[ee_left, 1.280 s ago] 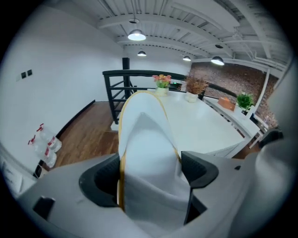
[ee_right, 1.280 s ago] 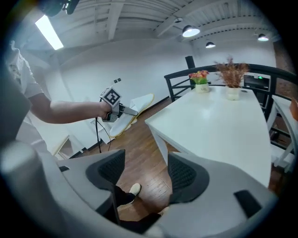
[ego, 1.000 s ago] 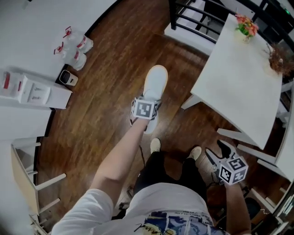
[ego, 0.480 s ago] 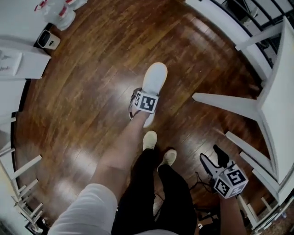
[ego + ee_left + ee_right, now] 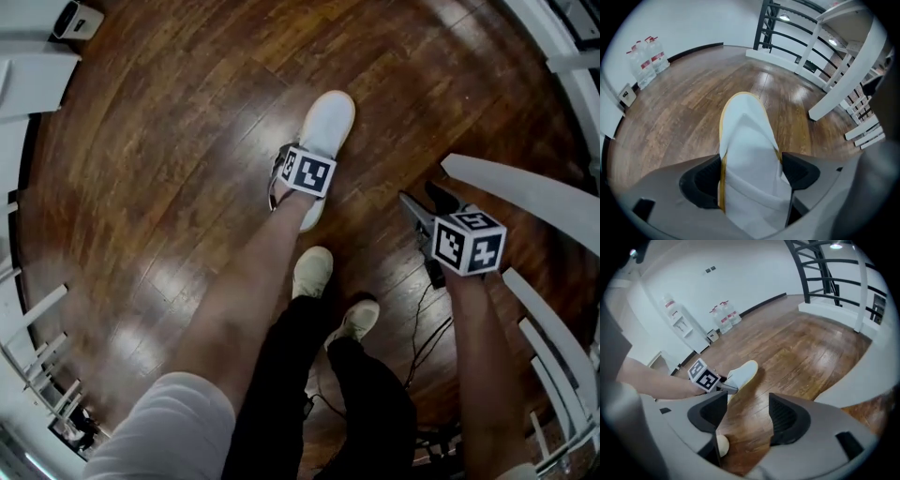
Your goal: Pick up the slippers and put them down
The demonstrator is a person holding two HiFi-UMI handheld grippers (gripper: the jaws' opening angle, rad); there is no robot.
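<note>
Slipper (image 5: pixel 329 120), white with a tan sole edge, is clamped at its heel end in the left gripper (image 5: pixel 751 174). Jaws squeezed right in on the fabric, toe pointing away. Right gripper (image 5: pixel 747 417) empty, jaws standing apart, only bare floor (image 5: pixel 159 178) between them.

Change from a second back: both grippers dropped a lot, and the head camera went down with them. Floor boards fill the head view now; the table and wall that showed earlier are mostly out of frame. Right gripper also swung in from the low right corner toward the slipper. It is now near it, on its right, not touching. Left grip looks the same throughout, no slip seen.

Slipper now low over the floor, ahead of the person's shoes (image 5: pixel 312 270). Right gripper view shows its toe close to the boards with a shadow under it; contact or not, cannot tell.

Read: pick-up done, put-down under way and near its end. Next needs the last bit of lowering till the sole lies flat, then the left jaws opening. Risk: released while tilted, slipper flops sideways. Only one slipper in view; no second one seen anywhere.
</note>
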